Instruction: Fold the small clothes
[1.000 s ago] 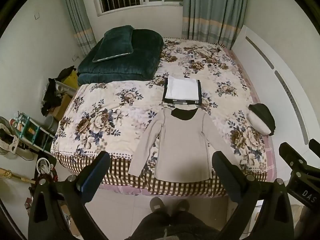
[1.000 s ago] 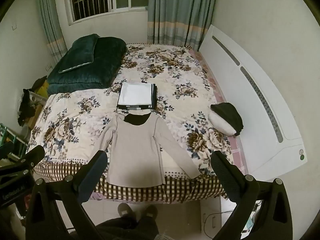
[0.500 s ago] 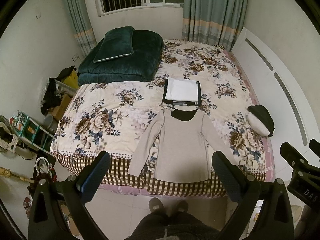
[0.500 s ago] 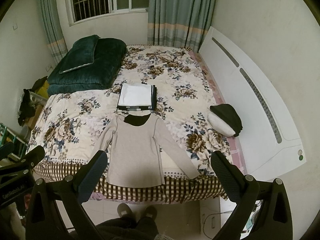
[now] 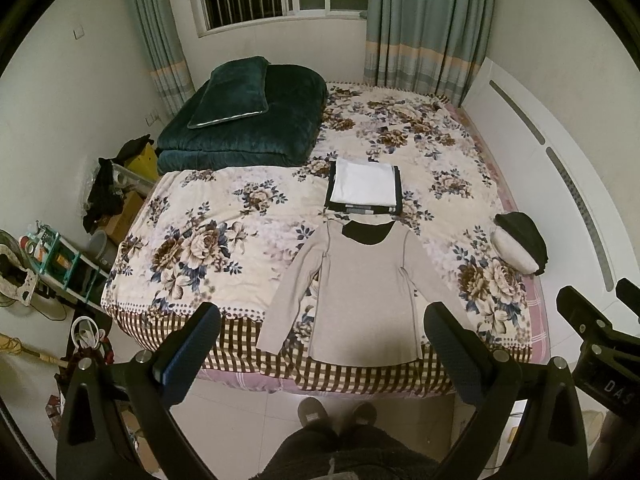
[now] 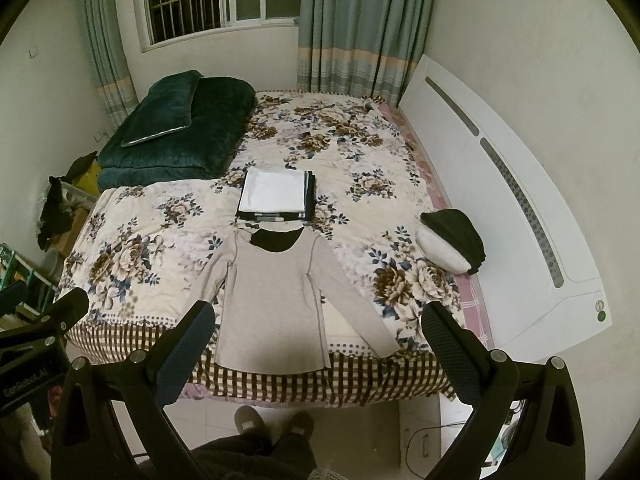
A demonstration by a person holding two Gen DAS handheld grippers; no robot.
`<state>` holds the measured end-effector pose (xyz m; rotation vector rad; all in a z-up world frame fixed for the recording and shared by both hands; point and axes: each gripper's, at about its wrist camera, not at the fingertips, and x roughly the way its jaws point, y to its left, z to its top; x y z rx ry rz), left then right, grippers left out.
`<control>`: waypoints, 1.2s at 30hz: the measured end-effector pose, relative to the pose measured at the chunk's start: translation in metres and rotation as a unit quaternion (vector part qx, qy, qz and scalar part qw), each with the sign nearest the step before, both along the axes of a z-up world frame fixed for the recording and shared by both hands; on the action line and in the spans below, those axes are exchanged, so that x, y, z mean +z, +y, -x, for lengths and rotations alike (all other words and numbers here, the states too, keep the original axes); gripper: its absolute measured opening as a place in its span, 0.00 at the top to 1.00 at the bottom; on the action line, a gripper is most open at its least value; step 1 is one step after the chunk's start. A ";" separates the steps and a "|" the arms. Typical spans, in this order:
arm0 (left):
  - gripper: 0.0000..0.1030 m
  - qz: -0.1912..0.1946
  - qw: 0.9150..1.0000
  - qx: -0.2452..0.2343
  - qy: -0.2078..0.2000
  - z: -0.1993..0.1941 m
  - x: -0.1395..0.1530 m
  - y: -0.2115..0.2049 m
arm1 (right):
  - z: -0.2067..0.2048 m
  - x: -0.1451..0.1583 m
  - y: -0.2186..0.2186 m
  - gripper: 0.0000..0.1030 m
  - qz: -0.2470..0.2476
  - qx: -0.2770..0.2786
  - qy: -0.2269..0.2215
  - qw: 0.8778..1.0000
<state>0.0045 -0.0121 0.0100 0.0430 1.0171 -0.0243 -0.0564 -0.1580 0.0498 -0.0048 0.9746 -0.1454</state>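
A beige long-sleeved top [image 5: 364,292] with a black neckline lies flat, sleeves spread, at the near edge of the floral bed [image 5: 224,240]; it also shows in the right wrist view [image 6: 272,296]. Behind it sits a stack of folded clothes [image 5: 364,188], white on top, which the right wrist view shows too [image 6: 276,196]. My left gripper [image 5: 320,344] is open and empty, held high above the bed's near edge. My right gripper [image 6: 316,340] is open and empty at a similar height, to the right of the left one.
A dark green folded quilt with a pillow [image 5: 244,116] lies at the bed's far left. A rolled black and white bundle [image 5: 520,248] lies at the bed's right edge. A white headboard panel [image 6: 500,208] leans on the right wall. Clutter and shelves [image 5: 52,256] stand left of the bed.
Both views have shifted very slightly; the bed and the top sit a touch lower in frame. Nothing on the bed has moved and both grippers stay open.
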 end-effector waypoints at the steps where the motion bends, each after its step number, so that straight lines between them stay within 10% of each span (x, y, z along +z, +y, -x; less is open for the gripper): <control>1: 0.00 0.000 1.000 0.000 0.000 0.000 0.000 0.000 | 0.000 0.000 0.000 0.00 0.000 0.000 -0.001 1.000; 36: 0.00 0.009 1.000 0.002 -0.008 0.001 0.026 0.002 | 0.000 0.005 0.007 0.00 -0.002 0.000 -0.004 1.000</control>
